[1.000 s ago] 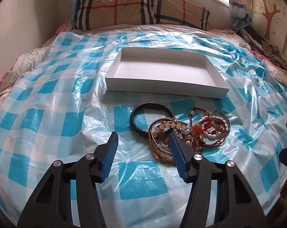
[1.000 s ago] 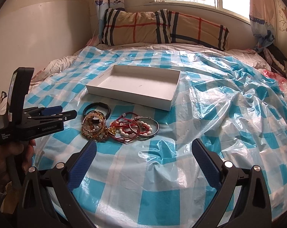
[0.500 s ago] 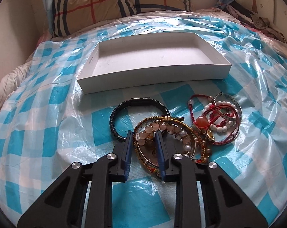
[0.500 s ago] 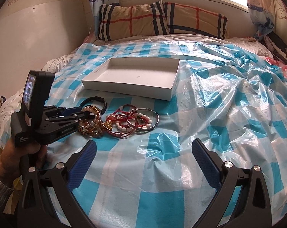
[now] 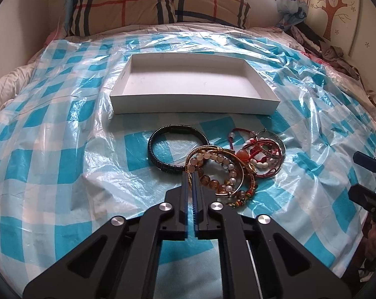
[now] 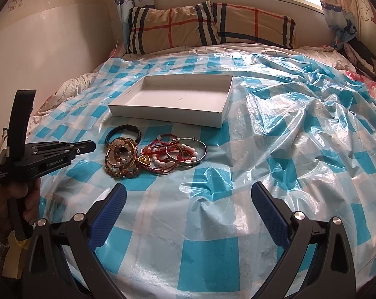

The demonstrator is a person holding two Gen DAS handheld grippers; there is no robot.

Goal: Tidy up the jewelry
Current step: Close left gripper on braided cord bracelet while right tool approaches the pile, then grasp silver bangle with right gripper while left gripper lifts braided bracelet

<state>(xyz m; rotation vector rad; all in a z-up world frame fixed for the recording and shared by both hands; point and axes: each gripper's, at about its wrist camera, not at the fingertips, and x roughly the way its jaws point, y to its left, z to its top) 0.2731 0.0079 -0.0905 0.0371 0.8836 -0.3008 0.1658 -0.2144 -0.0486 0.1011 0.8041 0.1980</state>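
A pile of bracelets lies on the blue-checked plastic sheet: a black braided one (image 5: pixel 174 150) (image 6: pixel 124 133), gold and beaded ones (image 5: pixel 219 172) (image 6: pixel 120 157), and red cord, pearl and silver ones (image 5: pixel 261 153) (image 6: pixel 175 153). An empty white box (image 5: pixel 195 104) (image 6: pixel 173 115) sits just behind them. My left gripper (image 5: pixel 191 174) (image 6: pixel 92 147) is shut, its tips at the near left edge of the gold bangles; whether it pinches one I cannot tell. My right gripper (image 6: pixel 188 199) is open and empty, nearer than the pile.
The sheet covers a bed. A plaid pillow (image 5: pixel 160 2) (image 6: pixel 210 25) lies at the head under a window. A wall (image 6: pixel 50 57) runs along the left side. Clothes (image 5: pixel 337 54) are heaped at the far right.
My left gripper's fingers have closed from wide open to shut at the near edge of the gold bangles. The right gripper stayed open and shifted only slightly.
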